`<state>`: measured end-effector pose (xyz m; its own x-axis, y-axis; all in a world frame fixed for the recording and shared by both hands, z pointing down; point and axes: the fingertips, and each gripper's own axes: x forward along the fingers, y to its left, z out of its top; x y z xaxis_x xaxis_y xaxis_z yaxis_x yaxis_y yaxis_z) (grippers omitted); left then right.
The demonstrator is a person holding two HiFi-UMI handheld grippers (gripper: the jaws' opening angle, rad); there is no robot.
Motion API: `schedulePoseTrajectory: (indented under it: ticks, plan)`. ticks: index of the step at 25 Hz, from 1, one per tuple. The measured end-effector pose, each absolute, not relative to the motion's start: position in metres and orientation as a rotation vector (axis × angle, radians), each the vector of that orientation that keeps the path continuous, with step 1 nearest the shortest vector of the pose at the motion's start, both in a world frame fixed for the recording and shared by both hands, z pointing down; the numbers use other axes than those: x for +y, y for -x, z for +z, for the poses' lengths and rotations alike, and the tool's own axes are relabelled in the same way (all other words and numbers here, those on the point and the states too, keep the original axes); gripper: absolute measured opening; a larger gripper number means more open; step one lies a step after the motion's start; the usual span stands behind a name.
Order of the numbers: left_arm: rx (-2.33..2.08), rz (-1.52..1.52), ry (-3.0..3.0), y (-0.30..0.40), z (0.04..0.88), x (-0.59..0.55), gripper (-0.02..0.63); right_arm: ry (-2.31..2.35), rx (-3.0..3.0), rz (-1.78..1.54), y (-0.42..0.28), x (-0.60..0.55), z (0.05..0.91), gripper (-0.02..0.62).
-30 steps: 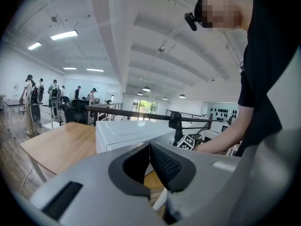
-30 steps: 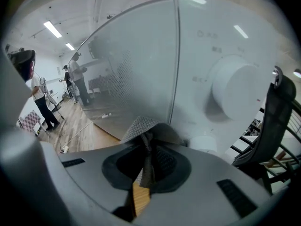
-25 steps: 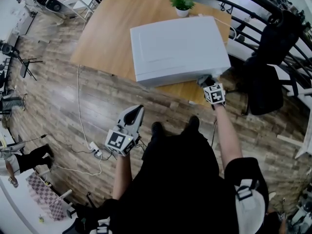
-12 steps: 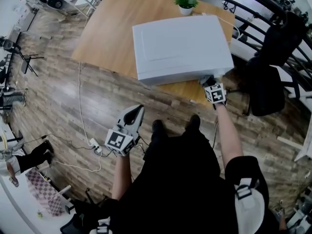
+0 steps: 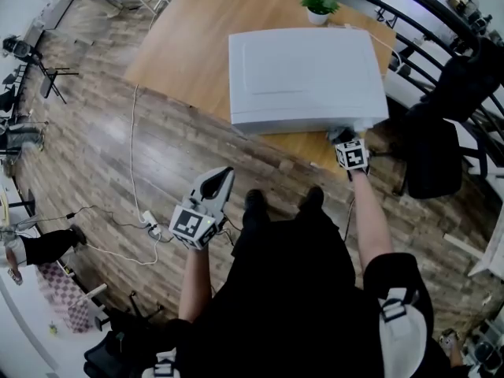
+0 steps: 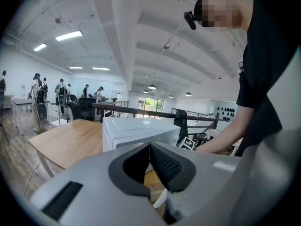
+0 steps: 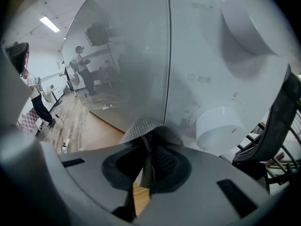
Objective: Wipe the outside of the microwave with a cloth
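Observation:
The white microwave [image 5: 307, 73] stands on a wooden table [image 5: 189, 46]. My right gripper [image 5: 340, 135] is at the microwave's front lower right corner, shut on a grey cloth [image 7: 143, 130]. In the right gripper view the cloth presses against the control panel beside the lower knob [image 7: 218, 126], just right of the glass door [image 7: 117, 60]. My left gripper [image 5: 223, 178] hangs over the floor well short of the table, shut with nothing between its fingers. In the left gripper view the microwave [image 6: 136, 130] shows ahead beyond that gripper [image 6: 150, 148].
A potted plant [image 5: 319, 5] stands behind the microwave. A black chair [image 5: 437, 148] is at the right, next to a railing [image 5: 417, 14]. A cable and power strip [image 5: 150, 228] lie on the wood floor at the left. People stand far off.
The head view has shifted, so the microwave sits further right in the frame. My right gripper stays at the front right corner with the cloth. The left gripper has not visibly moved.

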<state>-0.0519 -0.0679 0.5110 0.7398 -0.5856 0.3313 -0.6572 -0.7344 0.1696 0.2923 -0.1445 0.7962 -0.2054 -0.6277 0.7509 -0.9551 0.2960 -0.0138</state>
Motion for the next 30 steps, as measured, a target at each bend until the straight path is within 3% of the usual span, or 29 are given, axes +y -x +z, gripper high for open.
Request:
schedulePoseTrajectory:
  ticks: [17,30]
  plan:
    - [-1.01,0.367,-2.631,0.07,0.521,-0.072,0.003,-1.39,-1.908,0.68,-0.282,-0.147,0.811,0.02]
    - [-1.039,0.355,-2.618,0.092,0.518,-0.068,0.003,-1.331,-1.959,0.696,-0.22,-0.154,0.811,0.02]
